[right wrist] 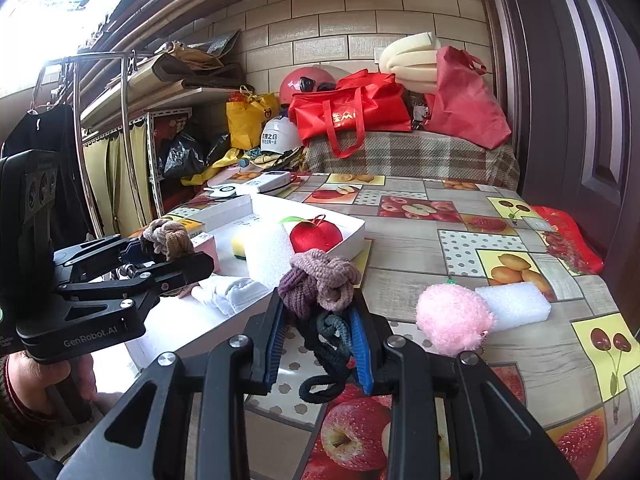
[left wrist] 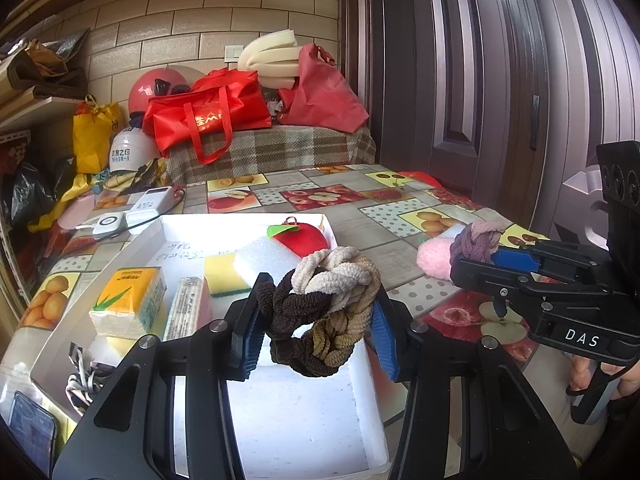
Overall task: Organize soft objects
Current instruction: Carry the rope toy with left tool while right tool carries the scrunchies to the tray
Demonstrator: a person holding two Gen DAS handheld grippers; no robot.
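On the desk (right wrist: 420, 280), the tray (right wrist: 352, 236) holding sponges (right wrist: 266, 254) lies left of the pompom (right wrist: 452, 320), with a foam block (right wrist: 516, 304) just right of it.

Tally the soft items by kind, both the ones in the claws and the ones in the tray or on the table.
Braided scrunchies: 2, brown/beige in the left claw, purple/mauve in the right claw
White foam blocks: 2
Yellow sponges: 1
Pink pompoms: 1
Red plush apples: 1
Total: 7
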